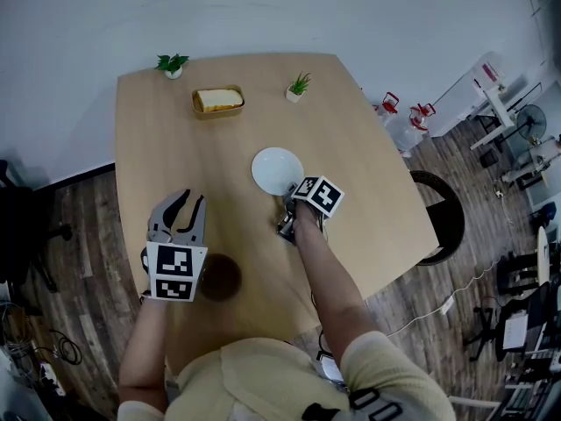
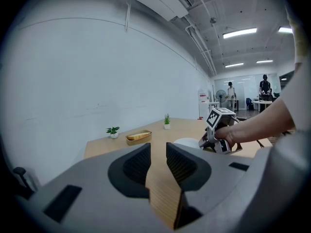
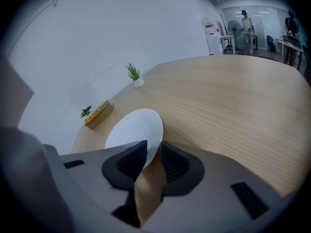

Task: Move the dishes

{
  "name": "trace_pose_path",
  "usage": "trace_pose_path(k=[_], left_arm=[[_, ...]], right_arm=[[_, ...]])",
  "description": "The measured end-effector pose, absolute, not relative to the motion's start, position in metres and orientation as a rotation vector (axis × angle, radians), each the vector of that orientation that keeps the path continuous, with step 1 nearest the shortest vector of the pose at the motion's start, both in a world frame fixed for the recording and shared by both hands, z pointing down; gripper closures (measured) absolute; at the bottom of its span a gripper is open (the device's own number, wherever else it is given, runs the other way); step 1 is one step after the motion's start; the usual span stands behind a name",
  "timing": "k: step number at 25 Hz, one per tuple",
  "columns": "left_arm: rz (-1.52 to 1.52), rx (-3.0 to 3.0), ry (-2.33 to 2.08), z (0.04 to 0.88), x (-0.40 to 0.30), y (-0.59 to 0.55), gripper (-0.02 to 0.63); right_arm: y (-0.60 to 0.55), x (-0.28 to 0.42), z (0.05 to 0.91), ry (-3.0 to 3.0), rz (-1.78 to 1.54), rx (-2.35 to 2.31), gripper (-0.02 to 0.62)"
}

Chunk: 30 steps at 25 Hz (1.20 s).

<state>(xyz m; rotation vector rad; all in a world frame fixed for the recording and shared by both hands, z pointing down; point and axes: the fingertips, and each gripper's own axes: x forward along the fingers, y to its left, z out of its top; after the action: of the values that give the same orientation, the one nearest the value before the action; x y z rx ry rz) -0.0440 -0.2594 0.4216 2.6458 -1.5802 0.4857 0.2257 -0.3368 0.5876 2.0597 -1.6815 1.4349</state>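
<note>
A white plate (image 1: 275, 168) lies mid-table on the wooden table (image 1: 368, 156). My right gripper (image 1: 294, 191) reaches its near rim, the jaws hidden under its marker cube. In the right gripper view the plate (image 3: 131, 126) has its rim pinched between the two dark pads, so the right gripper (image 3: 154, 148) is shut on it. A dark brown round dish (image 1: 221, 277) sits near the front edge, just right of my left gripper (image 1: 185, 203). The left gripper (image 2: 158, 150) is open, with only bare table between its jaws. It sees the plate (image 2: 186, 142) and the right hand ahead.
A tray with bread (image 1: 218, 101) and two small potted plants (image 1: 173, 64) (image 1: 299, 87) stand along the far edge. A black chair (image 1: 26, 226) is left of the table, a round stool (image 1: 444, 217) right. People stand far off in the room.
</note>
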Motion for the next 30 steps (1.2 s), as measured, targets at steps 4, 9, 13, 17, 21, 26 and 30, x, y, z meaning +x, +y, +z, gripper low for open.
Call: trace_pose_path(k=[4, 9, 13, 17, 21, 26, 30], left_arm=[[0.467, 2.652, -1.589, 0.416, -0.044, -0.253, 0.500], [0.543, 2.673, -1.627, 0.413, -0.054, -0.244, 0.500], [0.545, 2.648, -1.646, 0.416, -0.064, -0.238, 0.500], [0.572, 2.648, -1.665, 0.415, -0.066, -0.232, 0.500], [0.566, 2.651, -1.676, 0.411, -0.068, -0.225, 0.500], [0.536, 2.645, -1.692, 0.406, -0.074, -0.215, 0.500], [0.519, 2.628, -1.705, 0.405, -0.081, -0.206, 0.500]], right_arm=[[-0.337, 0.227, 0.586, -1.704, 1.427, 2.055, 0.505], [-0.328, 0.224, 0.575, -1.827, 1.479, 2.101, 0.536], [-0.323, 0.215, 0.557, -1.961, 1.479, 2.112, 0.554], [-0.323, 0.206, 0.529, -2.104, 1.435, 2.103, 0.565], [-0.320, 0.190, 0.501, -2.253, 1.377, 2.031, 0.571], [-0.304, 0.175, 0.477, -2.381, 1.280, 1.922, 0.571], [-0.284, 0.170, 0.465, -2.448, 1.242, 1.837, 0.571]])
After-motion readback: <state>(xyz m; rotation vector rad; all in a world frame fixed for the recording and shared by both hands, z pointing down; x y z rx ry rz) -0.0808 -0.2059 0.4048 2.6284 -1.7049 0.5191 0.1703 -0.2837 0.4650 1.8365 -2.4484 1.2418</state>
